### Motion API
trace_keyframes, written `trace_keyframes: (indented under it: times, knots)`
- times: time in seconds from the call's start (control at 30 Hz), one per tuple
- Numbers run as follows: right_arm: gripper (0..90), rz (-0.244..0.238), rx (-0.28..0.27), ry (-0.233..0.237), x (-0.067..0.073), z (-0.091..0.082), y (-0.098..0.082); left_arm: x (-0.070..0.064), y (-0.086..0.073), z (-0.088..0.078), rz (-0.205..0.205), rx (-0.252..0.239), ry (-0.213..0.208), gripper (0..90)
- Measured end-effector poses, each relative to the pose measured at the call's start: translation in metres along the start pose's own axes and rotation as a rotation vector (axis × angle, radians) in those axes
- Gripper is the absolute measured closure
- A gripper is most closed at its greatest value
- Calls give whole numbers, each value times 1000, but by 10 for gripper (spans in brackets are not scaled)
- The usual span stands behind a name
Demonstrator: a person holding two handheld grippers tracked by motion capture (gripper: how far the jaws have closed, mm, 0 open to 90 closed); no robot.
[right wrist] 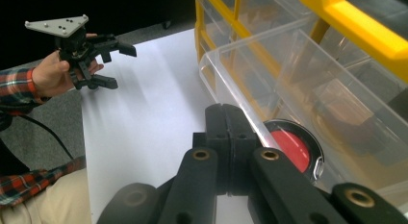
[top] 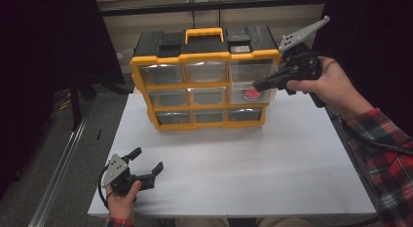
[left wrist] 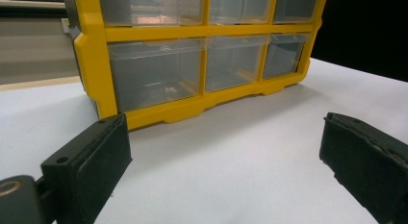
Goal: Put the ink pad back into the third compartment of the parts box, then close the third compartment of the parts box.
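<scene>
From the high view, the yellow and black drawer cabinet [top: 204,81] stands at the far side of the white table [top: 234,163], and the right gripper [top: 258,85] is up at its right column, jaws pinched together at the front edge of the clear middle-right drawer [top: 253,93], which stands pulled out a little from the cabinet face. A red round object [top: 252,94] lies inside that drawer, just behind the jaw tips. Down at the near left corner of the table, the left gripper [top: 148,163] sits low in the person's hand with its jaws spread wide and nothing between them, well apart from the cabinet. Over to the left gripper view: the two black pads stand far apart at the bottom corners, bare table between them, and the cabinet's [left wrist: 192,56] bottom row of clear drawers faces the camera farther off, untouched. Now the right gripper view: the jaws are pressed together at the front lip of the pulled-out clear drawer [right wrist: 308,99]; whether they pinch the lip itself I cannot tell. The red round object [right wrist: 291,149], with a dark rim, rests on the drawer floor right behind them. The left gripper [right wrist: 113,65] shows at the far side of the table, gaping and empty.
</scene>
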State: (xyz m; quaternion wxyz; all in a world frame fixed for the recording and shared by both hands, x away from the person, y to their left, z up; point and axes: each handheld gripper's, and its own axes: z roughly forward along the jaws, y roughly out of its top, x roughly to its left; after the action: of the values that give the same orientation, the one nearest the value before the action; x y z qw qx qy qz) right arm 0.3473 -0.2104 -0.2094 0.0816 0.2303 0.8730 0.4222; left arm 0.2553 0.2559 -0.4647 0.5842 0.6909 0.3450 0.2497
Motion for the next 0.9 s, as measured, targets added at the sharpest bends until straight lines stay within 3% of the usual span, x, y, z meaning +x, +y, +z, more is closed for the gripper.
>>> trace_keyframes:
  times: [0.6,0.63,0.9]
  knots:
    - [900,-2,-3,-11,-2,3,-7,0,-1,1,-1,5,-13,38]
    - [900,-1,-4,-13,-2,3,-7,-2,-1,2,-20,-10,-11,38]
    - [900,-6,-5,-34,-5,3,-7,0,-1,1,5,10,-16,38]
